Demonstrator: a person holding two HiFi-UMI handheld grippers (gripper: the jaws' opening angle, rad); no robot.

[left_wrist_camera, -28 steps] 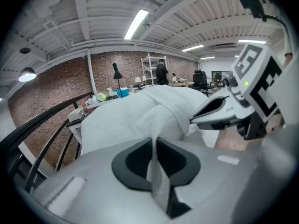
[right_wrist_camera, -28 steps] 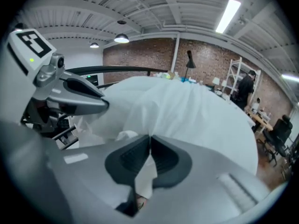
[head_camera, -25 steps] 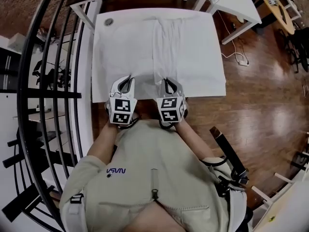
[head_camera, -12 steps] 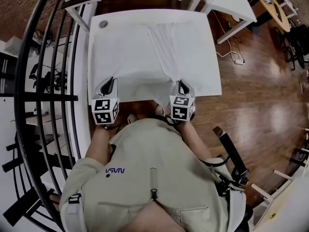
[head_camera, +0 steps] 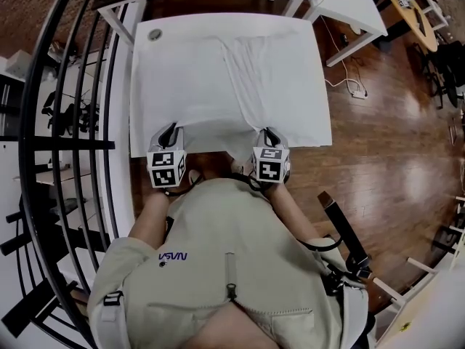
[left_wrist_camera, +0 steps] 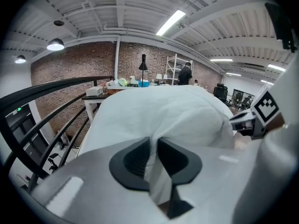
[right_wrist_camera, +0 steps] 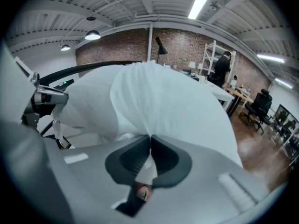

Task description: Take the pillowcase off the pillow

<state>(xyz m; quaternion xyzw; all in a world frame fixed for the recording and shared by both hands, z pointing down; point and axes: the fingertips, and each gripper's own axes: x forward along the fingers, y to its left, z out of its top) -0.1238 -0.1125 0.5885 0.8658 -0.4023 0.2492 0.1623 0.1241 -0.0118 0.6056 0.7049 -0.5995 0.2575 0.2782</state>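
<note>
The white pillowcase [head_camera: 225,78] lies spread over the table, with a creased ridge running from the far middle toward my right gripper. I cannot tell the pillow apart from it. My left gripper [head_camera: 172,130] is at the cloth's near edge, left of my body. Its jaws have just been opening a little, and a fold of white fabric [left_wrist_camera: 152,125] is still pinched between the pads [left_wrist_camera: 135,155]. My right gripper [head_camera: 265,132] is at the near edge to the right, shut tight on a pinch of the fabric [right_wrist_camera: 154,111].
A black railing [head_camera: 73,122] runs along the table's left side. A small round grey thing [head_camera: 155,34] sits at the far left corner. White desks [head_camera: 349,6] stand behind, and wooden floor [head_camera: 392,144] with a cable [head_camera: 356,89] is to the right. A person [left_wrist_camera: 186,73] stands far off.
Both grippers spread apart along the near edge and drew back toward my body, then came slightly inward. The cloth's ridge now slants toward the right gripper.
</note>
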